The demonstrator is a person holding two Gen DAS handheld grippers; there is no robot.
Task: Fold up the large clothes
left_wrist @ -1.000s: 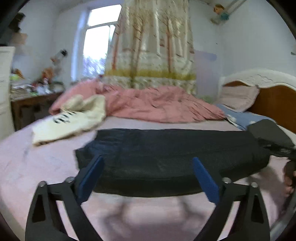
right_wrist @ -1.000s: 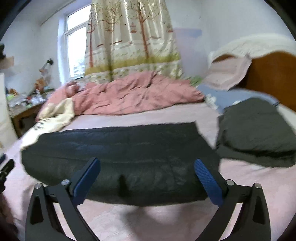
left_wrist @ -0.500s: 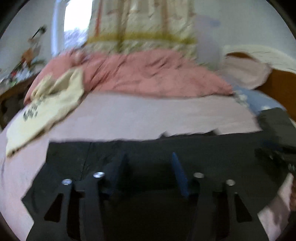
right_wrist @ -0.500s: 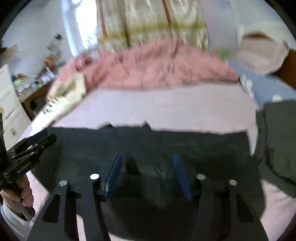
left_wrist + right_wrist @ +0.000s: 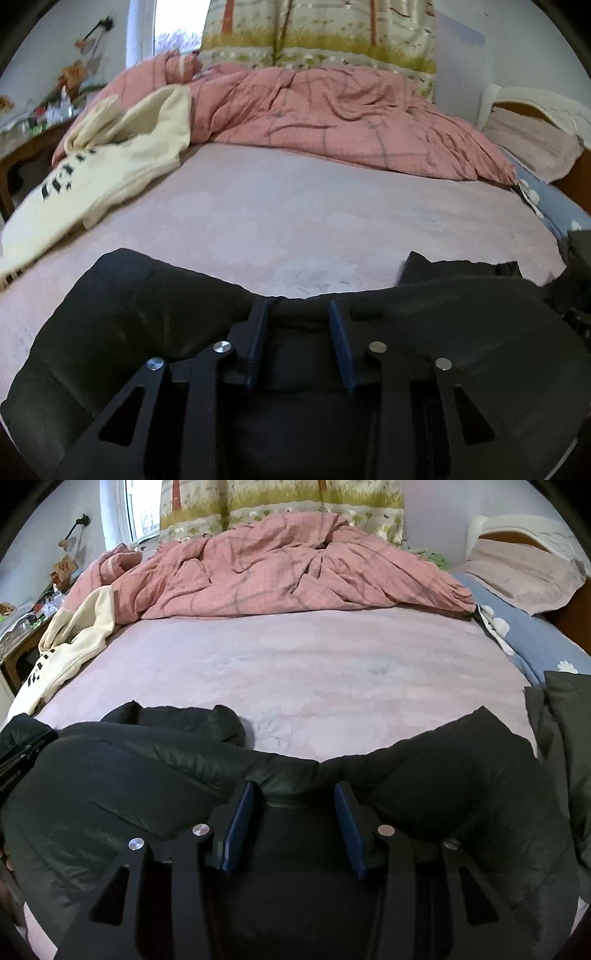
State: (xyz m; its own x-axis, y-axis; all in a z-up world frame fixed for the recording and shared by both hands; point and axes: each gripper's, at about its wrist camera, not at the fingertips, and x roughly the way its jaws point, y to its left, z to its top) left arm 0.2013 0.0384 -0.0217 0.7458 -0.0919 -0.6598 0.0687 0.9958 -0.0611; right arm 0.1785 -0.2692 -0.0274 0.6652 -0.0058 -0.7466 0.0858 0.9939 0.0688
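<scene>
A black padded jacket [image 5: 122,317] lies across the near part of the pink bed sheet [image 5: 295,214]. It also fills the lower half of the right wrist view [image 5: 443,794]. My left gripper [image 5: 297,308] has its blue-padded fingers closed in on a bunched fold at the jacket's far edge. My right gripper [image 5: 293,788] pinches a puckered fold of the same edge further right, and the fabric bulges up on both sides of it. The other gripper's black body [image 5: 14,757] shows at the left edge of the right wrist view.
A crumpled pink quilt [image 5: 288,565] covers the far side of the bed. A cream garment with black print [image 5: 92,166] lies at the far left. A folded dark grey garment [image 5: 565,731] lies at the right beside a blue pillow [image 5: 524,635]. A wooden side table [image 5: 22,155] stands left.
Both grippers were open above the flat jacket. They dropped onto its far edge and closed on it, and the edge now bunches up between the fingers.
</scene>
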